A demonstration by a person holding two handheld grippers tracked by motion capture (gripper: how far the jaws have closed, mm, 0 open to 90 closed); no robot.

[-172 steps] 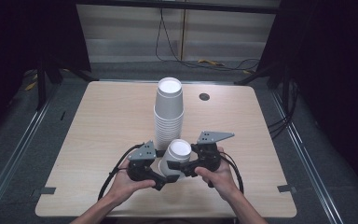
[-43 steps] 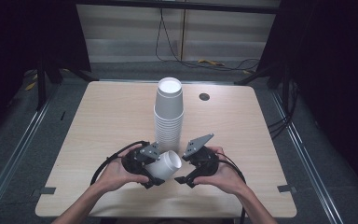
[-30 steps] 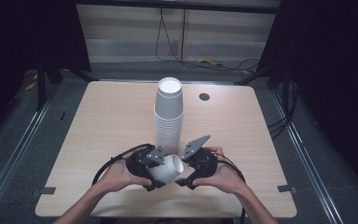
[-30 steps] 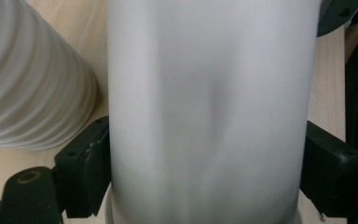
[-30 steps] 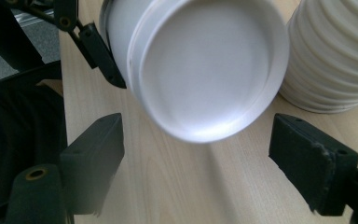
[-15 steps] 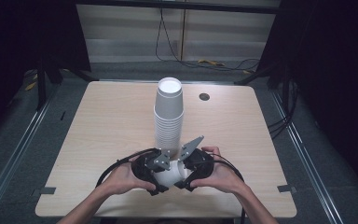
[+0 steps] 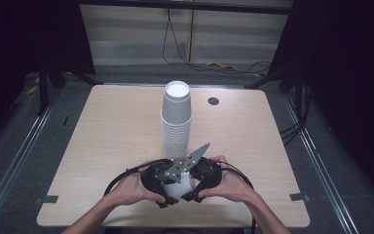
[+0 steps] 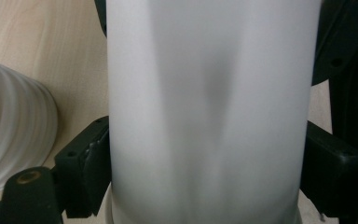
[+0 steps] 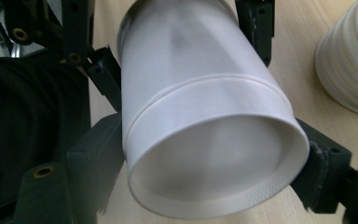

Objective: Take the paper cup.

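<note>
High view showed two hands at the near edge of a wooden table [image 7: 102,131], holding the left gripper [image 7: 161,181] and right gripper [image 7: 198,178] close together around white paper cups [image 7: 182,186] nested one in another. Both grippers' jaws pinched the nested cups from opposite sides, as the gripper views showed. A tall cup stack [image 7: 176,122] stood upright just beyond them.

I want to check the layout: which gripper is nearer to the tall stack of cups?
Right, though only slightly. The right gripper sits just below the cup stack, a little right of it; the left gripper sits lower left. Both clamp the loose cup.
</note>
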